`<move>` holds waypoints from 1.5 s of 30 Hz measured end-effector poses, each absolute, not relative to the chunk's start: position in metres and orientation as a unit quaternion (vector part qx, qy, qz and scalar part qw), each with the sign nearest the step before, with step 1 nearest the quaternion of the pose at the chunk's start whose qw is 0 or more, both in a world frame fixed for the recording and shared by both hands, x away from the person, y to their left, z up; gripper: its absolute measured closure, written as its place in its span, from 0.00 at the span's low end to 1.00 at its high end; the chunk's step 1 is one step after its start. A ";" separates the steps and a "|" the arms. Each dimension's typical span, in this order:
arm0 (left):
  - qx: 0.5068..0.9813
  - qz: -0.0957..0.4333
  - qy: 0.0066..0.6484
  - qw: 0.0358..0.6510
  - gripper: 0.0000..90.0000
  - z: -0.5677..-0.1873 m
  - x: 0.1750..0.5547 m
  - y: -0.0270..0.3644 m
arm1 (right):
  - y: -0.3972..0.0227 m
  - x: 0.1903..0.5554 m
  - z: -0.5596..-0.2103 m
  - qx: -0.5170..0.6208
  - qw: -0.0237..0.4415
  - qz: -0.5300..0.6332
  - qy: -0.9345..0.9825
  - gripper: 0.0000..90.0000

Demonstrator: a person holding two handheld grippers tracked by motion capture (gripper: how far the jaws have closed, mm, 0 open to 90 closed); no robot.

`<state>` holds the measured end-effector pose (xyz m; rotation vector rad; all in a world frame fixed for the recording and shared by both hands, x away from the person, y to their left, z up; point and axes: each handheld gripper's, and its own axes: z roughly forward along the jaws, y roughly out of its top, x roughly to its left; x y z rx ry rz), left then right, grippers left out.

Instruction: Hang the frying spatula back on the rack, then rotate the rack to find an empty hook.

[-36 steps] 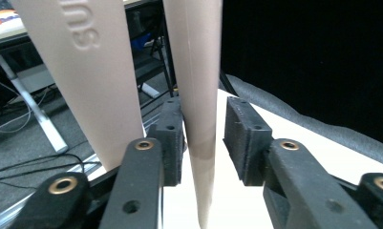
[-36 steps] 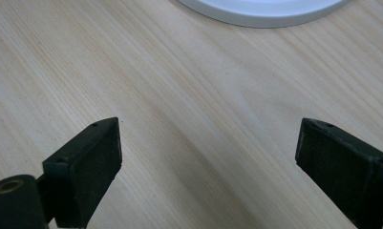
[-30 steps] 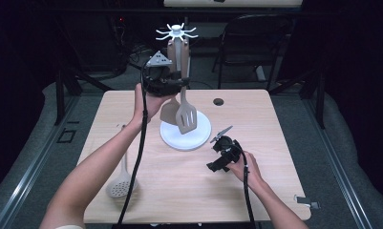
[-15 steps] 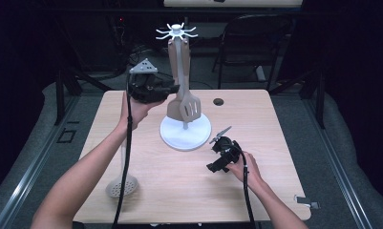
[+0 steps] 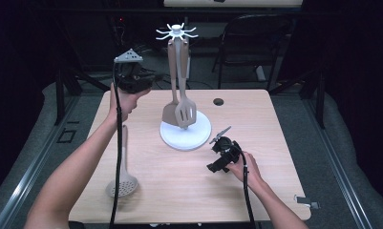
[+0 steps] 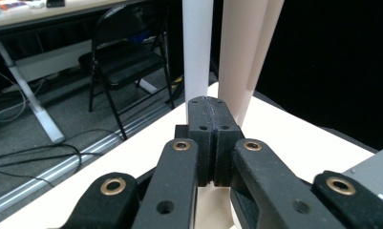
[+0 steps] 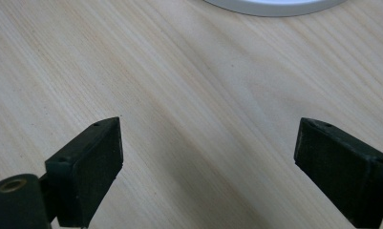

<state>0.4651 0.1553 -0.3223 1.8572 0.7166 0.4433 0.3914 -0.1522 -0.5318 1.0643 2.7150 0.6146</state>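
Pale wooden table (image 5: 275,124) carries, in the high view, a white round-based rack (image 5: 185,133) hung with beige spatulas (image 5: 180,107); the left gripper (image 6: 213,112), jaws just closed empty, faces its pole, while the right gripper (image 7: 208,162) gapes over bare wood.

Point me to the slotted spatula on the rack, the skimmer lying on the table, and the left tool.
slotted spatula (image 5: 185,112), high view, on its slotted blade.
skimmer (image 5: 122,185), high view, on its perforated round head.
left tool (image 6: 211,143), left gripper view, where its shut pads meet, nothing between them.
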 end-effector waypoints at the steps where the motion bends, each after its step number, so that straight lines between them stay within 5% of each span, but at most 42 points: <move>1: 0.775 0.187 0.298 0.525 1.00 -0.320 0.466 0.155 | -0.152 0.391 -0.532 0.356 0.081 0.206 0.908 0.10; 45: 0.736 0.244 0.296 0.558 1.00 -0.253 0.481 0.153 | -0.154 0.393 -0.533 0.351 0.078 0.200 0.912 0.11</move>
